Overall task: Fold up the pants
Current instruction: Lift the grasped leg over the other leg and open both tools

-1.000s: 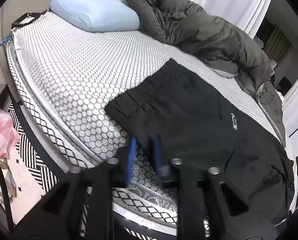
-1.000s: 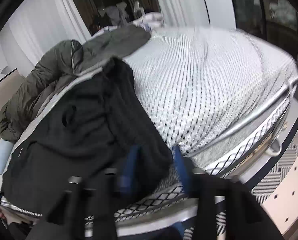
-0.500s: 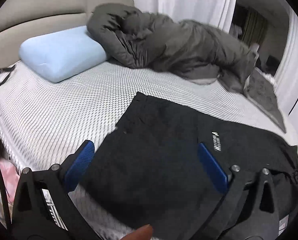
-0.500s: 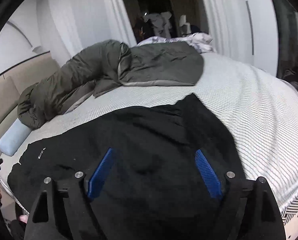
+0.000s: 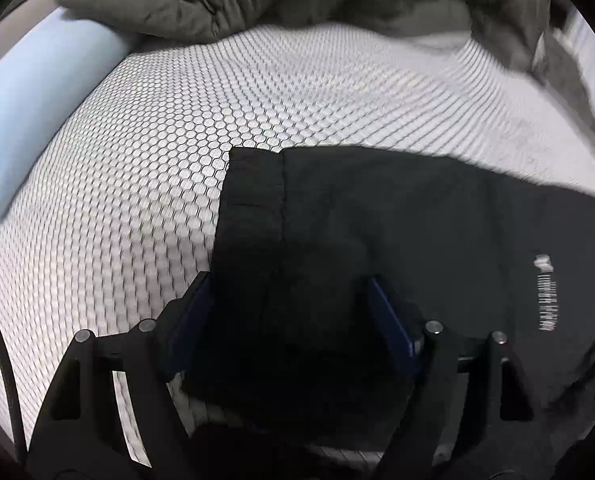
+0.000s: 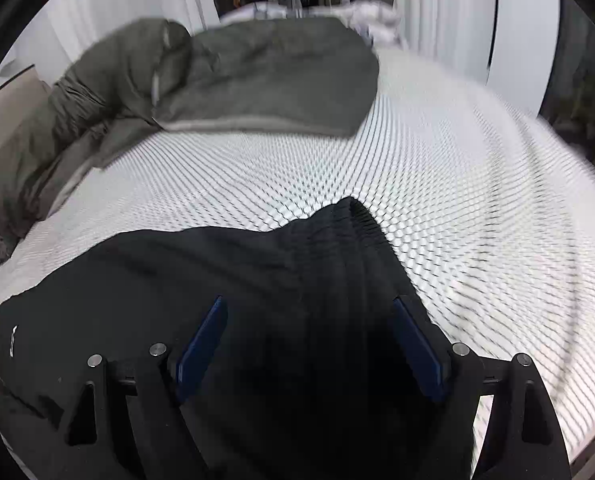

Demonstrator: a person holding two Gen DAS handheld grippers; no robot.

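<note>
Black pants [image 5: 397, 232] are lying spread on the bed's white honeycomb-mesh mattress cover [image 5: 145, 168], near its front edge. The fabric is running from the left wrist view across into the right wrist view [image 6: 201, 272].

Left gripper [image 5: 293, 320] is sitting spread wide, nothing pinched. Its blue pads [image 5: 389, 320] are straddling the pants' near corner — the left finger just at the cloth's left edge, the right finger over the fabric. A stitched band is showing along that left edge. White printed lettering [image 5: 545, 296] is showing on the pants to the right, blurred and unreadable.

Right gripper [image 6: 309, 340] is likewise spread wide, gripping nothing. Both blue pads [image 6: 201, 344] are hovering over or against the dark cloth; contact cannot be judged from this view. Between them a ribbed section of the pants is rising to a peak [image 6: 351, 216], pointing toward the far side of the bed.

Beyond the pants, a dark olive puffy duvet [image 6: 257, 80] is lying bunched along the far side of the mattress — well apart from the pants. A pale blue pillow [image 5: 37, 92] is resting at the left, touching the duvet. White curtains [image 6: 437, 4] are hanging behind the bed.
</note>
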